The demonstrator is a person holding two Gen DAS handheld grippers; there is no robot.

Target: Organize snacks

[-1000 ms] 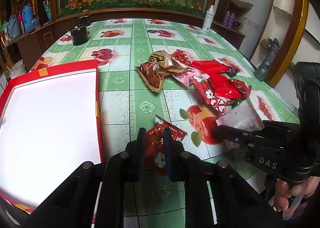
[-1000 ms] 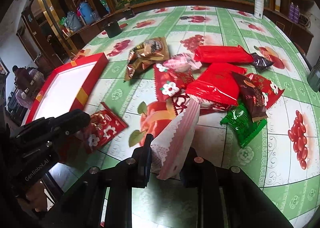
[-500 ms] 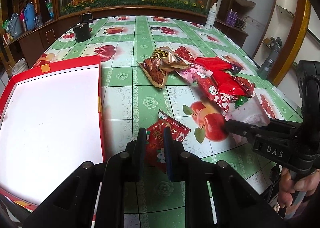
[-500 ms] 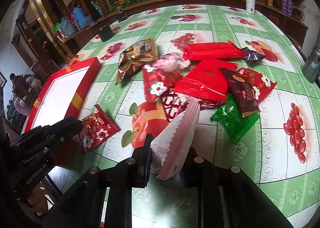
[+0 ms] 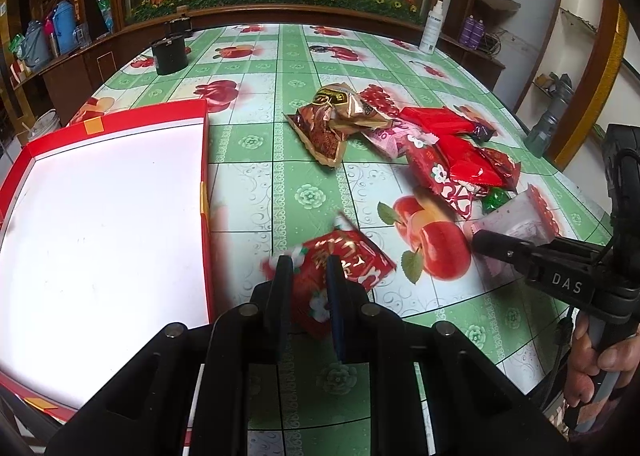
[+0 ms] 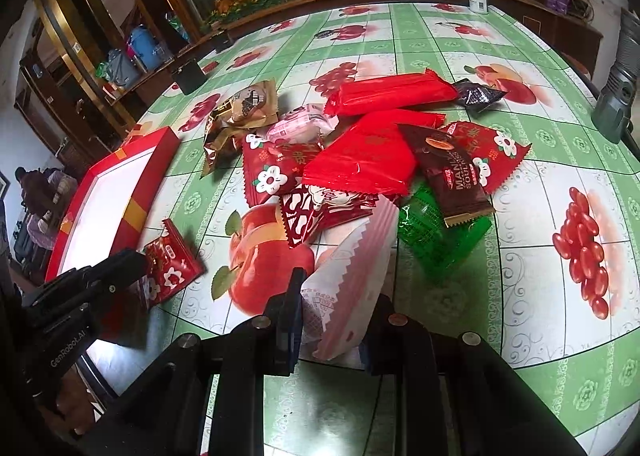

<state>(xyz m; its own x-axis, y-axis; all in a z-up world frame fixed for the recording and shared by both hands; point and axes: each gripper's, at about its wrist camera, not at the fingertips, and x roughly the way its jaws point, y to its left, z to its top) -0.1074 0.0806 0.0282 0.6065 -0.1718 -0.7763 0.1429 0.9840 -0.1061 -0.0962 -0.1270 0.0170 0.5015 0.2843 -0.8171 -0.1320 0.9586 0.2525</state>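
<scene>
My left gripper (image 5: 308,268) is shut on a small red snack packet (image 5: 352,262) with white flowers and holds it just above the table, right of the red-rimmed white tray (image 5: 204,184). The packet also shows in the right wrist view (image 6: 172,266). My right gripper (image 6: 336,288) is shut on a pale pink-and-white packet (image 6: 352,276); it shows at the right in the left wrist view (image 5: 520,216). A pile of snack packets (image 6: 372,156) lies mid-table: red, brown, pink, green and gold ones.
A black round container (image 5: 170,54) and a white bottle (image 5: 431,32) stand at the far side of the green fruit-print tablecloth (image 5: 256,68). A grey flashlight-like object (image 6: 616,96) stands at the right edge. Shelves and plants ring the table.
Both grippers have lifted and pulled back with their packets. The red packet in the left gripper has risen and swung; it is motion-blurred now.
</scene>
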